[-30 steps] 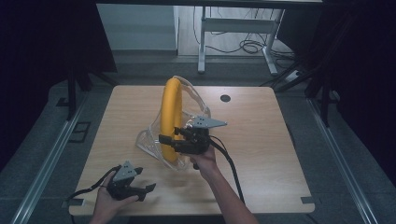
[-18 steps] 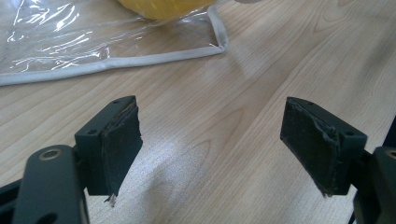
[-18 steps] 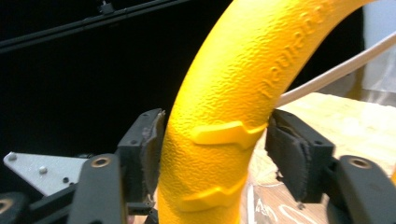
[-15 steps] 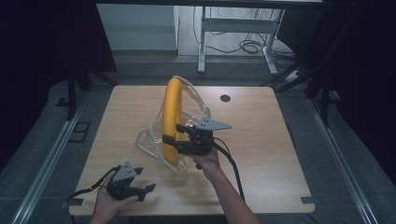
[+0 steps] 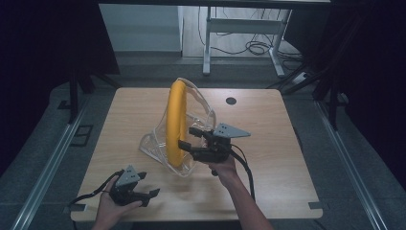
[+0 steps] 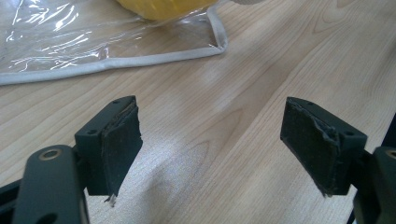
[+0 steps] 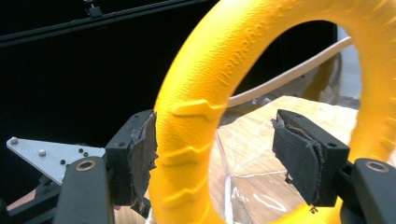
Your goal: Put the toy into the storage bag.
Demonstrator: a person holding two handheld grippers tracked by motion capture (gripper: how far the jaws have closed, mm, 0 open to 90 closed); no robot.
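Your right tongs point(image 7: 215, 154) straddle the yellow ring point(image 7: 201, 116), jaws spread, inside the clear plastic bag point(image 5: 201, 110); your left tongs point(image 6: 210, 140) rest wide on the tabletop point(image 5: 282, 139).

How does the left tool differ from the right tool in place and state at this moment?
The left tool rests low near the front edge of the wooden table, while the right tool is raised at the yellow foam ring. The left tool's jaws stand open with only bare wood between them; the right tool's jaws are also open, but around the ring's band, one pad touching it. Both are black and hand-held.
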